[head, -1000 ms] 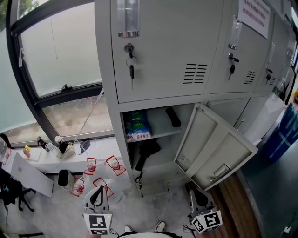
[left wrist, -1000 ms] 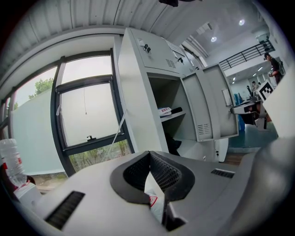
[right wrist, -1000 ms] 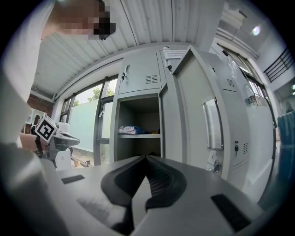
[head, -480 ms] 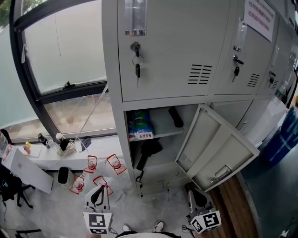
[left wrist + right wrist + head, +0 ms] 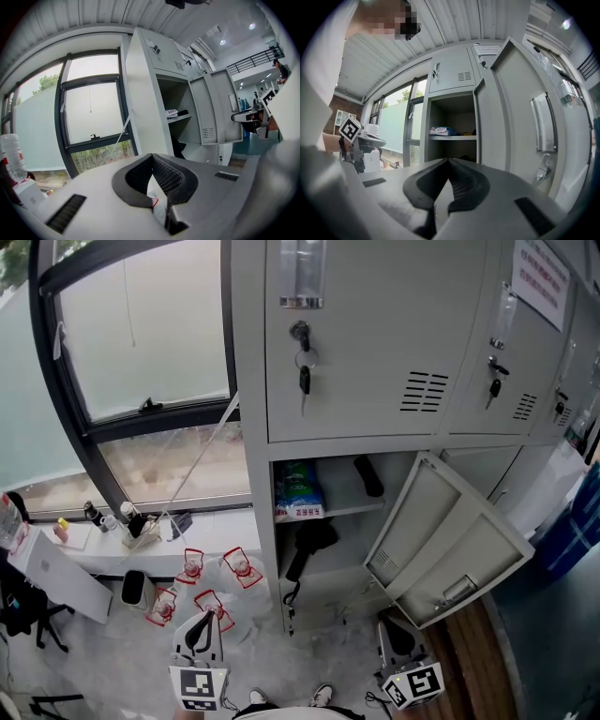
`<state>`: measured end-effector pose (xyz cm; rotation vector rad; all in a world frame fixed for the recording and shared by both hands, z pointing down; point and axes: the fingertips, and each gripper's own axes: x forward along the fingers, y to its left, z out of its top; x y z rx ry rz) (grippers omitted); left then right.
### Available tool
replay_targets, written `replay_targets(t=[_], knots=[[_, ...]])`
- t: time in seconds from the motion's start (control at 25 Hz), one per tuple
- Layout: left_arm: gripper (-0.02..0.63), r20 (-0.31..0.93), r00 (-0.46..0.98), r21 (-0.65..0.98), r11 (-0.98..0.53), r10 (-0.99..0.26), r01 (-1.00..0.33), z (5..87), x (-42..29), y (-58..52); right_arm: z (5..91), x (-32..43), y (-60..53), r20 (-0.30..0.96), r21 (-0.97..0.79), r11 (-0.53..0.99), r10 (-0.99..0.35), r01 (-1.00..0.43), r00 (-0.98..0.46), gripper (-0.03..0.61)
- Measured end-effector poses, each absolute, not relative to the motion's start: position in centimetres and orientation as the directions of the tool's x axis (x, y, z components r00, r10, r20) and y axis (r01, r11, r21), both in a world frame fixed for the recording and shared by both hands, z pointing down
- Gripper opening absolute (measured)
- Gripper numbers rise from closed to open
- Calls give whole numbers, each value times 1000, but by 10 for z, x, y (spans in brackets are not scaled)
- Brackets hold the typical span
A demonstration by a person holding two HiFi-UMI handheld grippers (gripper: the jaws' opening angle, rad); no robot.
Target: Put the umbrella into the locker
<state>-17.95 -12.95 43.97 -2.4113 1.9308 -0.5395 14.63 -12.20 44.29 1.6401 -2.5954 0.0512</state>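
Note:
The grey locker's lower compartment (image 5: 328,521) stands open, its door (image 5: 450,549) swung out to the right. A black folded umbrella (image 5: 367,476) lies on the upper shelf beside a blue-green packet (image 5: 300,491). A black item (image 5: 305,542) sits below the shelf; I cannot tell what it is. My left gripper (image 5: 199,638) (image 5: 151,157) is low at the front left, shut and empty. My right gripper (image 5: 398,641) (image 5: 449,160) is low before the door, also shut and empty. The right gripper view faces the open compartment (image 5: 452,126) and the door (image 5: 501,112).
Keys (image 5: 304,371) hang from the closed locker door above. Several clear bottles with red labels (image 5: 192,568) stand on the floor left of the locker. A window sill (image 5: 141,521) holds small bottles. A white board (image 5: 56,582) leans at left; a blue bin (image 5: 572,531) stands at right.
The head view has swung left, so the locker and window sit further right in the picture. Both grippers keep their places at the bottom and stay shut.

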Motion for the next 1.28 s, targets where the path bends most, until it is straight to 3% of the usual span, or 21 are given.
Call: replay_targets(t=[1.28], knots=[[21,251,271,-162,-316,-929,-935,448,-190,-143,428,118,-121,71,93,390,-920,-916,-384,17]])
